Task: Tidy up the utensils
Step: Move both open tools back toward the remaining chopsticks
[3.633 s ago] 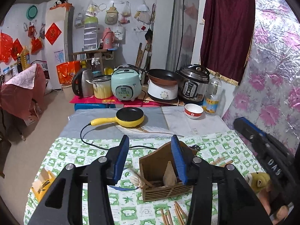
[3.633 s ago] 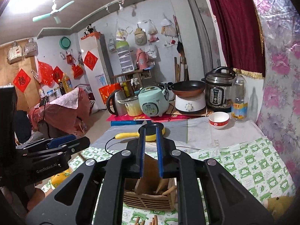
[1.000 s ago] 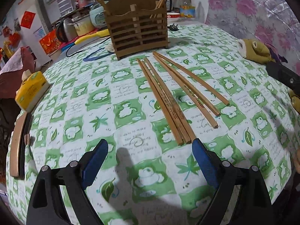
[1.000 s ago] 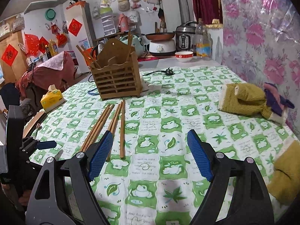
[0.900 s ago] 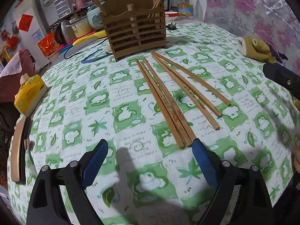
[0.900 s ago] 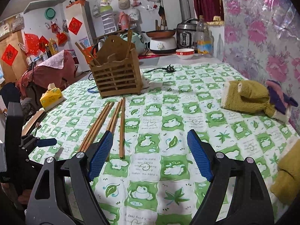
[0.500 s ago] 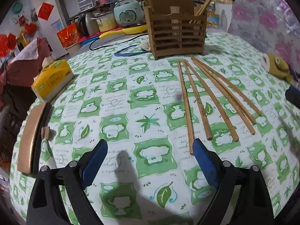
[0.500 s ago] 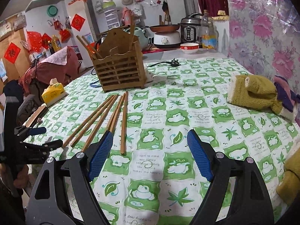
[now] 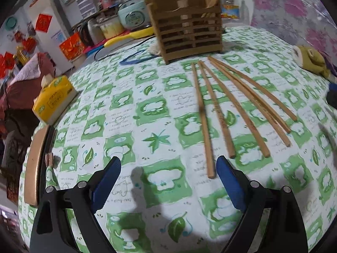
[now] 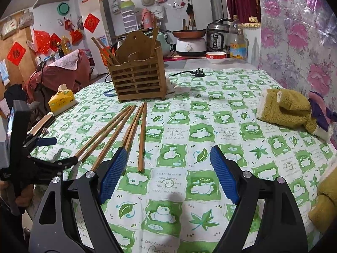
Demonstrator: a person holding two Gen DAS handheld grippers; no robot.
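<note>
Landmark: slatted brown wooden utensil holder (image 9: 185, 24) with a peaked back panel, standing upright on the round table under a green-and-white frog-print tablecloth (image 9: 130, 113); every place below is given from this holder.
Holder contents: a few wooden sticks stand in it, leaning out past its top to either side (their count cannot be told).
Loose chopsticks: five long bare wooden chopsticks (image 9: 229, 107) lie flat on the cloth just in front of the holder, far tips close to its base, near ends fanned out toward the cameras.
Left gripper: black two-finger gripper with blue pads (image 9: 168, 177) sits well in front of the holder, above the cloth, jaws wide apart with nothing between the pads; the near end of the leftmost chopstick (image 9: 205, 135) lies just inside its right pad, and contact cannot be told.
Right gripper: matching black gripper with blue pads (image 10: 168, 168) hangs in front of the holder, jaws wide apart and empty; the near ends of the chopsticks reach to around its left pad.
Tissue pack: yellow soft pack of tissues (image 9: 52, 101) lies left of the holder, near the table edge.
Cloth toy: olive-green plush bundle (image 10: 288, 107) lies right of the holder, well apart from it.
Cable: black power plug (image 10: 199, 72) on its cord rests just right of and behind the holder.
</note>
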